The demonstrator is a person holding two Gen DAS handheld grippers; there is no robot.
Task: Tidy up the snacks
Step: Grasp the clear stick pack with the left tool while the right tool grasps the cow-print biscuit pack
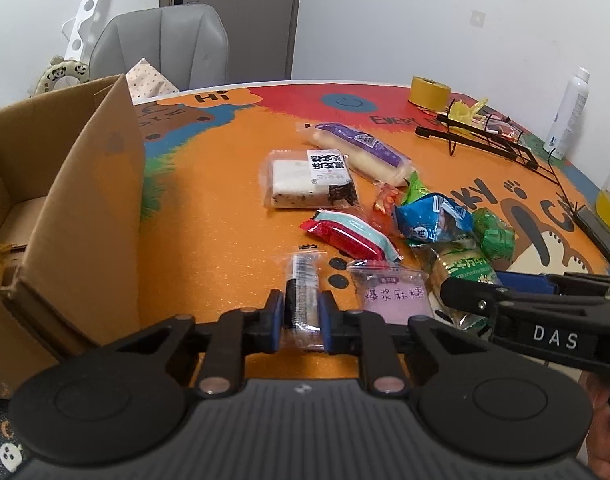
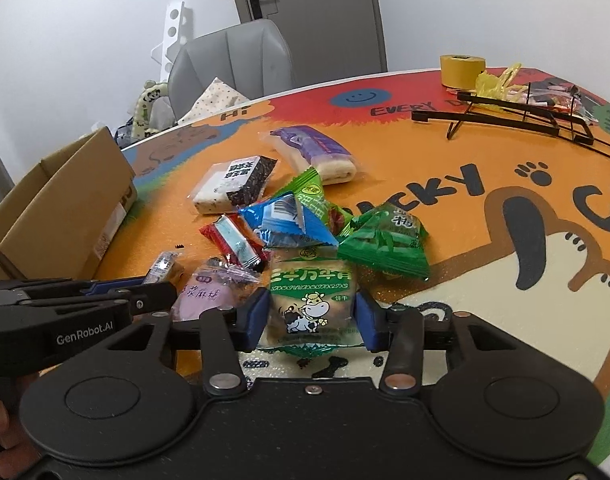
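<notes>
Snacks lie heaped on the orange table (image 1: 225, 240): left gripper (image 1: 301, 312) pinches a slim clear-wrapped bar (image 1: 303, 292), right gripper (image 2: 311, 316) clamps a cow-printed biscuit packet (image 2: 311, 300).

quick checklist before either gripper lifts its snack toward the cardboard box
1. Left gripper shut on the small clear packet: ok, fingers press both sides.
2. Right gripper shut on the cow biscuit pack: cannot tell; the pack sits between the fingers, but contact is unclear.
3. Cardboard box open on top: ok, flaps up.
4. Room in the box: cannot tell, its inside is mostly hidden.
5. Biscuit pack free of neighbours: not ok, the green pack and blue pack crowd its far end.
6. Grippers apart: ok, though close.
</notes>
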